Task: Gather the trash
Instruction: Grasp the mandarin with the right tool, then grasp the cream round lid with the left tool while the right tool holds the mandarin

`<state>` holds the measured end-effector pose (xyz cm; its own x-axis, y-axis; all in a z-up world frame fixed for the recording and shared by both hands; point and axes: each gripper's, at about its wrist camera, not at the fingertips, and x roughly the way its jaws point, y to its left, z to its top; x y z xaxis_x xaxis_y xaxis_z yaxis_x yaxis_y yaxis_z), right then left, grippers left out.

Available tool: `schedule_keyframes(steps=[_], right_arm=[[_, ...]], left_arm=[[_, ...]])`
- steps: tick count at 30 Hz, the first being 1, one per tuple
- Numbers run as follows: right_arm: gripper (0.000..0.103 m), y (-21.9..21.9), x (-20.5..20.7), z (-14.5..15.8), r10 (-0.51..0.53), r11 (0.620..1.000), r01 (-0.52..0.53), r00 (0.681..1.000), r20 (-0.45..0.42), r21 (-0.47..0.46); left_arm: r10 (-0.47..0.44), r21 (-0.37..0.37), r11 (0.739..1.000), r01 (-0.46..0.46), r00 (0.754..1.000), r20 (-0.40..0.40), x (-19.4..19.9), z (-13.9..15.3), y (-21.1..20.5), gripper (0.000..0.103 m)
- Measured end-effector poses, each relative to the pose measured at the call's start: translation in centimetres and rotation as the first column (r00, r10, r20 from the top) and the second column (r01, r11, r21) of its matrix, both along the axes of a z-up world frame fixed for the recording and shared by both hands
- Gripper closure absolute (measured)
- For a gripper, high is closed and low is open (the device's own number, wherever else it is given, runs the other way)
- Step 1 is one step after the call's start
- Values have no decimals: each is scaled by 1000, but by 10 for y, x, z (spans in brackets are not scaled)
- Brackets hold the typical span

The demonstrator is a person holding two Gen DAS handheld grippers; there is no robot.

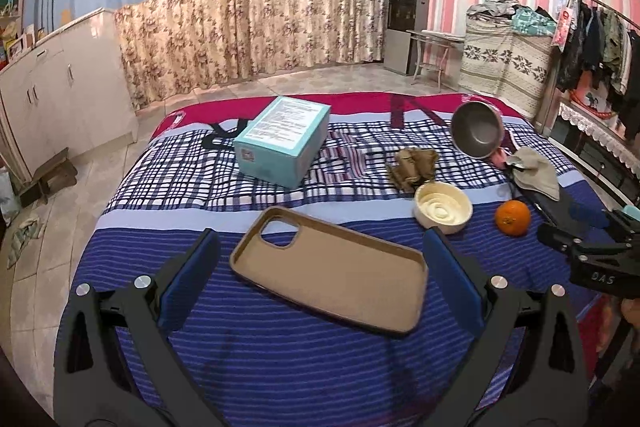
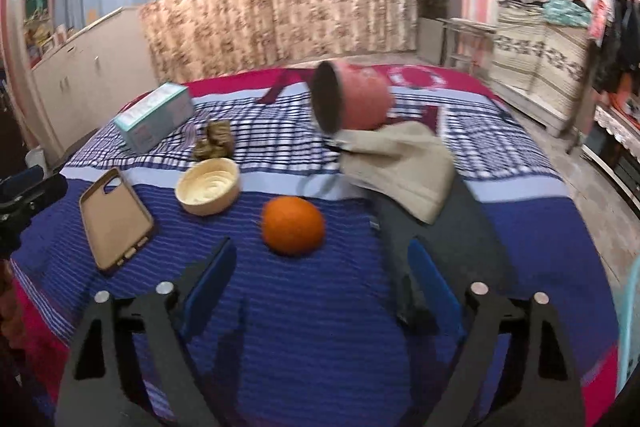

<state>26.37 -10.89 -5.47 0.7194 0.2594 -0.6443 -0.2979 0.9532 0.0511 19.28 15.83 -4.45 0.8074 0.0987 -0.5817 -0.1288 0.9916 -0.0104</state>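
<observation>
My left gripper (image 1: 320, 243) is open, and a tan phone case (image 1: 328, 269) lies flat on the bed between its blue pads without touching them. My right gripper (image 2: 322, 249) is open with nothing in it, and an orange (image 2: 294, 225) sits just ahead of its fingertips. A crumpled brown wrapper (image 1: 416, 165) (image 2: 214, 143) lies behind a cream bowl (image 1: 442, 207) (image 2: 208, 185). In the left wrist view the right gripper (image 1: 592, 243) shows at the right edge, beside the orange (image 1: 513, 217).
On the striped, checked bed cover (image 1: 200, 187) stand a teal box (image 1: 282, 143) and a tilted pink pot (image 2: 352, 101) resting on a beige cloth (image 2: 404, 171), which lies on a dark flat object (image 2: 440, 239). White cabinets (image 1: 60, 87) left, clothes rack (image 1: 600, 47) right.
</observation>
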Motion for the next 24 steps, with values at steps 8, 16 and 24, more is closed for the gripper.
schedule_keyframes(steps=[8,16,24], right_arm=[[70,21,27,-17,75,997,-73,992,-102,31],[75,-12,-7,8,43,998,-43,999,-13,48],[75,-81,-36,10,-90,995,90,996,-5,46]], left_arm=[[-15,-10,1000,15,999,-42,13,-9,-4,6],[-85,-35,996,83,995,-59,33,-12,-42,6],[-126,-74,991,114,978,-168,84,-30,-83,8]])
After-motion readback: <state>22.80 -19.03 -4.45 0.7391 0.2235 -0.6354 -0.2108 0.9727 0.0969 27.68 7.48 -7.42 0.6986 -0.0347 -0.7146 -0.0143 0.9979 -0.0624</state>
